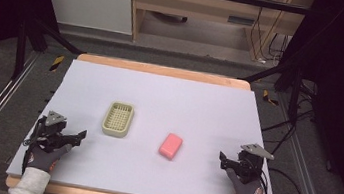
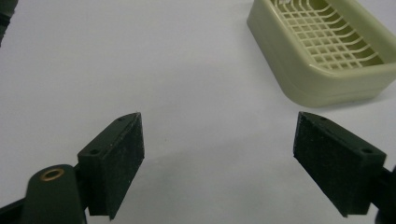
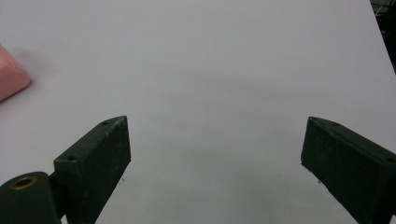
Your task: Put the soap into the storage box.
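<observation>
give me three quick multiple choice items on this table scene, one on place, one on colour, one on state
1. Where does the soap bar lie relative to the soap dish?
A. inside it
B. right of it, apart
C. under it

2. What colour is the soap bar?
A. pink
B. blue
C. white

3. How is the left hand-held gripper?
A. shut on the dish
B. shut on nothing
C. open

Key: 1 B, bare table shows between them; 2 A, pink in the high view; 3 C, its jaws stand wide apart.

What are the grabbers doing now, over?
Left gripper and right gripper open, empty, resting apart. Pink soap beside soap dish, not in it. Nothing between.
</observation>
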`<state>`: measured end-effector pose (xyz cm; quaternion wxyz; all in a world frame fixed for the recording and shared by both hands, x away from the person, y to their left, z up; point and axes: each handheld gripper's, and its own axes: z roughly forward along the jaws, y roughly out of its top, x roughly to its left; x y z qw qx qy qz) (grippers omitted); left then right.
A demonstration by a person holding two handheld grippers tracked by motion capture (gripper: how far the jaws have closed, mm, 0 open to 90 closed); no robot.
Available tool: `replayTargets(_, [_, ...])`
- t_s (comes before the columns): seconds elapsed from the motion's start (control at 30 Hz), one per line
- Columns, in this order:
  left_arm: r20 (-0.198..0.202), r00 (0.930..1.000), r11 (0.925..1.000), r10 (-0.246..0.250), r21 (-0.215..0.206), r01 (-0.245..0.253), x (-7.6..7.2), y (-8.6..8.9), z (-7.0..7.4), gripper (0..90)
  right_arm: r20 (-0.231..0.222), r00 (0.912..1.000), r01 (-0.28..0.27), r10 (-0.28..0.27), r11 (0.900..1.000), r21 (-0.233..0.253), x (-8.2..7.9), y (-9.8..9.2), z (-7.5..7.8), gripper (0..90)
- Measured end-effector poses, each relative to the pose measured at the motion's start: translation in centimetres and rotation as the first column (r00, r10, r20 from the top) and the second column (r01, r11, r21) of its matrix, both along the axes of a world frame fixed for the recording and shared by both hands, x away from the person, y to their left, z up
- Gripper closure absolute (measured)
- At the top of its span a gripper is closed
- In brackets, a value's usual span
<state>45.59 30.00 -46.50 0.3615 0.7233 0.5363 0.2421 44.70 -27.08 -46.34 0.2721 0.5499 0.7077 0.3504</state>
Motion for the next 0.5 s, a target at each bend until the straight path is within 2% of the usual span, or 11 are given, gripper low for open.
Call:
replayTargets(0.1, [-0.003, 0.9999, 0.9999, -0.010, 0.006, 0.010, -0.2, -0.4, 0.2, 15.8, 0.006, 1.0000, -0.003, 0.003, 1.000, 0.000, -0.1, 0.0, 0.0, 8.5])
replayTargets(0.37, [0.030, 0.9995, 0.9997, -0.008, -0.024, 0.009, -0.7, -1.1, 1.1, 17.5, 0.014, 0.9997, -0.019, 0.019, 1.000, -0.013, -0.3, 0.4, 0.0, 9.7])
replayTargets(0.5, [0.032, 0.9995, 0.9995, -0.007, -0.031, 0.008, -0.8, -1.5, 1.6, 19.1, 0.019, 0.9995, -0.024, 0.024, 1.000, -0.012, -0.5, 0.4, 0.0, 9.7])
